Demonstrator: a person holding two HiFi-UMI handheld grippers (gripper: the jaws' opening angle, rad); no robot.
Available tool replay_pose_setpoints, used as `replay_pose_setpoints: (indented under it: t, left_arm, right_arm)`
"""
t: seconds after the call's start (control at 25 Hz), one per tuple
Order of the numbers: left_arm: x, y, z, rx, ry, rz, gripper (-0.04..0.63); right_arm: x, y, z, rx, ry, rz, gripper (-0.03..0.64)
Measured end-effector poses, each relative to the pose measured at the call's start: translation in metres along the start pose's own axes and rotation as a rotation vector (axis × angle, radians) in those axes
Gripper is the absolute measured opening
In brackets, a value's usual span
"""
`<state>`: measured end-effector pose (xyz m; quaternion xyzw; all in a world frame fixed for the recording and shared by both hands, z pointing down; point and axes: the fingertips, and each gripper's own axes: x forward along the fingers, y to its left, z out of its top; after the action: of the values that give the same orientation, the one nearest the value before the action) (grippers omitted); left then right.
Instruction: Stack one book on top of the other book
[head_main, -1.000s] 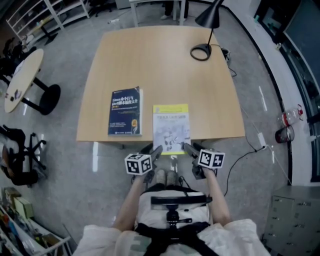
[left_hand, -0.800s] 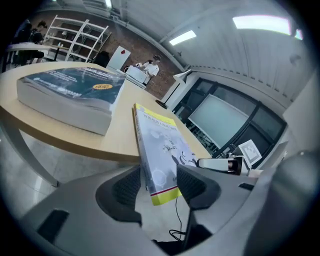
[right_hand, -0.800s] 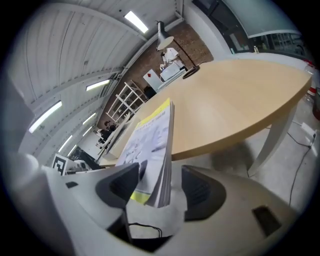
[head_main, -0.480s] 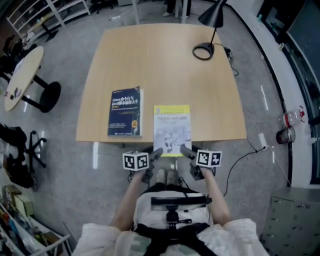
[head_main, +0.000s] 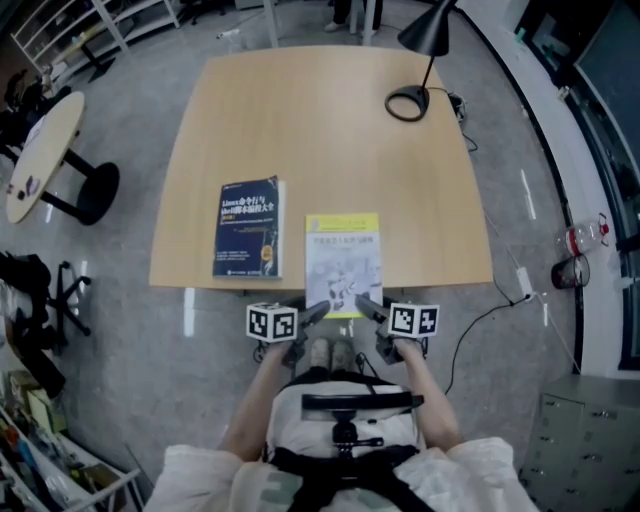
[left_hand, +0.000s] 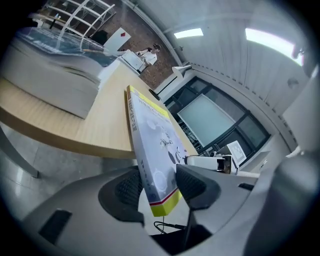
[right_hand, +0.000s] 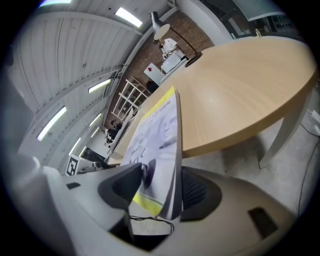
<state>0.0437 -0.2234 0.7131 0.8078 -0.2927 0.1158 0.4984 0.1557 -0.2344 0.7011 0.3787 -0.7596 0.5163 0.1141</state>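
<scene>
Your left gripper (head_main: 317, 313) pinched the near left corner of the yellow-and-white book (head_main: 343, 262), its jaws half apart around it. Your right gripper (head_main: 363, 303), whose jaws had just been closing, clamped the near right corner. That book's near edge overhung the wooden table (head_main: 320, 130). Two books lay there, the dark blue book (head_main: 250, 227) just beside it on the left. One black lamp (head_main: 420, 60) stood at the far right corner, above a grey floor (head_main: 520, 190).
</scene>
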Motion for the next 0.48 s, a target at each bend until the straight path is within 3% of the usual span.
replay_pose_setpoints:
  t: [0.2, 0.32, 0.48]
  left_arm:
    - [-0.003, 0.000, 0.001, 0.016, 0.025, 0.060, 0.201]
    - [-0.008, -0.005, 0.002, 0.068, 0.028, 0.072, 0.187]
    - [-0.010, -0.014, 0.005, 0.151, 0.026, 0.109, 0.158]
  right_arm:
    - [-0.002, 0.003, 0.000, -0.029, 0.005, -0.041, 0.225]
    - [-0.006, 0.007, -0.004, -0.041, 0.003, -0.055, 0.219]
    - [-0.016, 0.023, 0.003, -0.183, -0.024, -0.094, 0.141]
